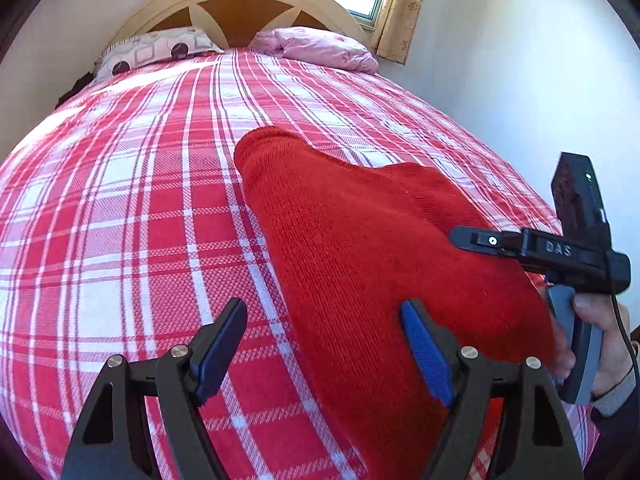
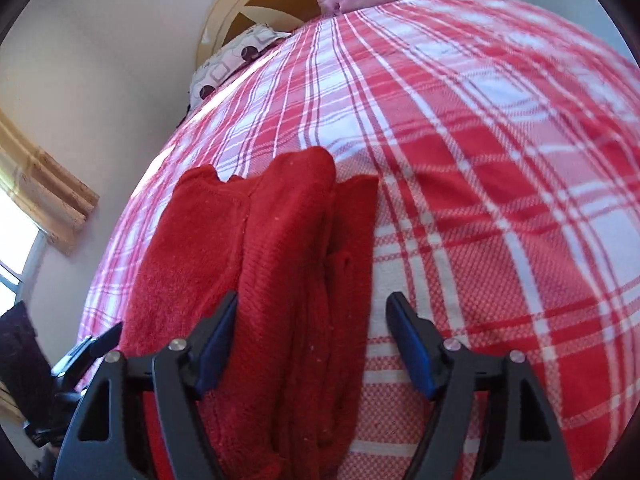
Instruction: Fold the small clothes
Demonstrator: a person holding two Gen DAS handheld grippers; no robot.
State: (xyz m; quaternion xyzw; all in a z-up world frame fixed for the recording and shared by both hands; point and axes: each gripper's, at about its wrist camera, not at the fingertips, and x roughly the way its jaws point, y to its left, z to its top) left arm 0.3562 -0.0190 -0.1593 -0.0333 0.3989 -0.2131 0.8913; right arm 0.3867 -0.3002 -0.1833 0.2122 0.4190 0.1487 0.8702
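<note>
My open right tool (image 2: 310, 344) straddles the red sweater's (image 2: 256, 280) near edge, long axis running away; left tool (image 1: 324, 348) open too, alongside.

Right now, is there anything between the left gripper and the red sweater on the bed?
Nothing visible. The left gripper is open just above the red sweater, which lies on the plaid bedspread; the right gripper, also open, is off to the side.

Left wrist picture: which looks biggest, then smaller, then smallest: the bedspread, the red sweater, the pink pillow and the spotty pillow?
1. Bedspread
2. Red sweater
3. Pink pillow and spotty pillow look about alike; both lie far from the camera, so unsure.
</note>
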